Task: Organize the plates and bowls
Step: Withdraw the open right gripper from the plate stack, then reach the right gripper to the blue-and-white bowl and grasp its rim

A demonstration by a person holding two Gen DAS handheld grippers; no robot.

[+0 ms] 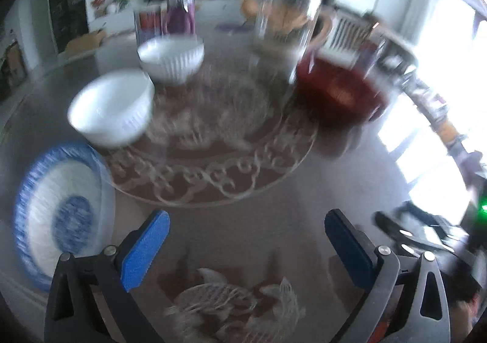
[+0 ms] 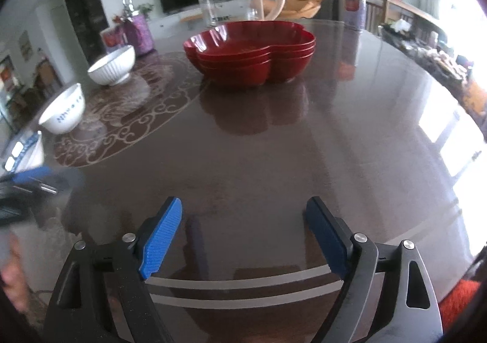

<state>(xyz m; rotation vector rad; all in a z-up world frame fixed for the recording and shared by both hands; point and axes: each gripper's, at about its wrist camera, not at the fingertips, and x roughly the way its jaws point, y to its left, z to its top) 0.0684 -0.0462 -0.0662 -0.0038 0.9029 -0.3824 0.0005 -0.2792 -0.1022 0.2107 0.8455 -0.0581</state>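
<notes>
Blue-and-white plate [image 1: 57,215] lies at table's [image 2: 274,160] near left edge, just left of left gripper [image 1: 246,230], jaws spread, empty. Two white bowls [image 1: 112,109] [image 1: 172,57] sit farther ahead-left. Right gripper [image 2: 243,221], also spread and empty, faces stacked red bowls [image 2: 252,51]; left hand nearer plate.
</notes>
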